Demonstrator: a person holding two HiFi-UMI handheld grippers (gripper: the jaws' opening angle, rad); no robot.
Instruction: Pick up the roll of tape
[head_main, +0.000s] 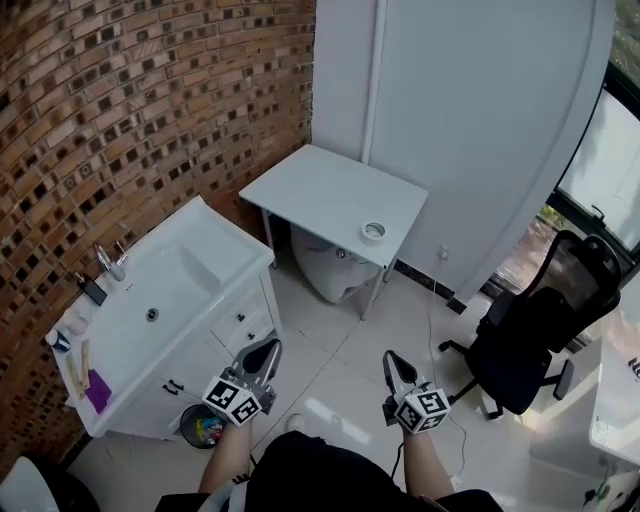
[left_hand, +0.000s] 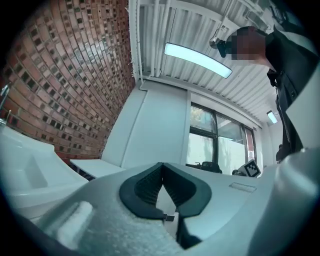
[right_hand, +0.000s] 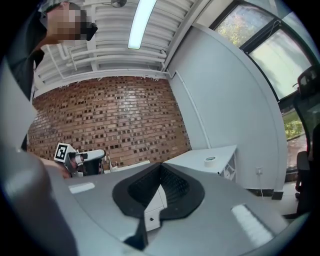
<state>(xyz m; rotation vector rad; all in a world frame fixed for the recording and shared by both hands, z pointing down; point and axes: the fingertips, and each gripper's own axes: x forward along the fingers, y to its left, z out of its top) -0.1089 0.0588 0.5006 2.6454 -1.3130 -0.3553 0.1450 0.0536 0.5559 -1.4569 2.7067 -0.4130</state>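
Note:
A white roll of tape (head_main: 373, 232) lies near the front right corner of a small white table (head_main: 320, 190); in the right gripper view the roll of tape (right_hand: 210, 160) shows small on that table (right_hand: 200, 159). My left gripper (head_main: 268, 352) and right gripper (head_main: 392, 364) are held low over the floor, well short of the table. Both are shut with nothing between the jaws. The left gripper (left_hand: 162, 167) points slightly upward towards the wall and window. The right gripper (right_hand: 160, 167) points level towards the brick wall.
A white sink cabinet (head_main: 215, 262) with a tap (head_main: 110, 262) stands at the left against the brick wall. A small bin (head_main: 202, 428) sits at its foot. A black office chair (head_main: 540, 330) stands at the right. A white bag lies under the table.

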